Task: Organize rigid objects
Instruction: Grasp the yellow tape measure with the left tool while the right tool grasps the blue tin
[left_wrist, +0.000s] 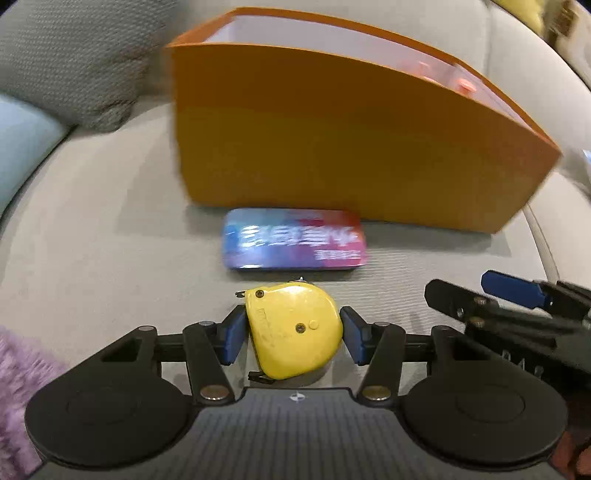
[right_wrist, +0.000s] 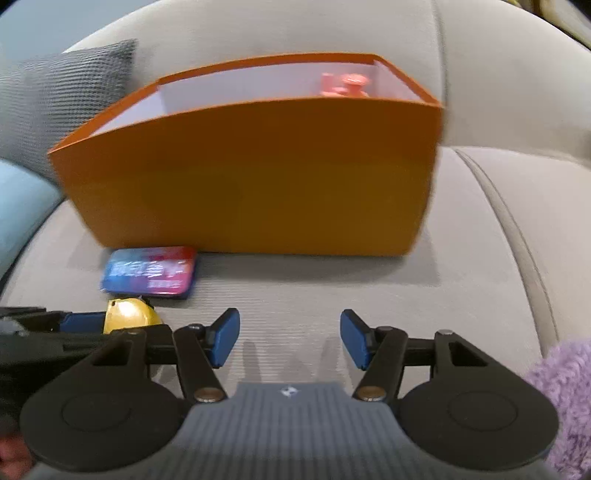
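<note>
Rigid objects are seen spread over a grey sofa seat (left_wrist: 92, 229), which carries everything here; its back cushion rises behind, and a seam runs down the seat near its right edge in the right wrist view. An orange box (left_wrist: 351, 147) with a white lining stands upright toward the back of the seat, and an orange-red item (right_wrist: 347, 86), too blurred to name, is seen inside it at its right end. A grey textured pillow (left_wrist: 77, 59) and a pale blue cushion (left_wrist: 22, 147) are set at the left edge of the seat, and a purple fluffy fabric (right_wrist: 565, 391) is seen at the near edge. A flat blue and red tin (left_wrist: 295, 240) with white lettering lies just in front of the box, beside its left half. A yellow tape measure (left_wrist: 291, 332) lies on the seat just in front of the tin, between the blue pads (left_wrist: 232, 339) of the left gripper (left_wrist: 293, 338); the pads are seen at its two sides, apparently touching it, though firm pressing cannot be told from the pictures. The right gripper (right_wrist: 290, 338) is held apart at medium width over bare seat fabric to the right of the tape measure, with nothing between its pads
</note>
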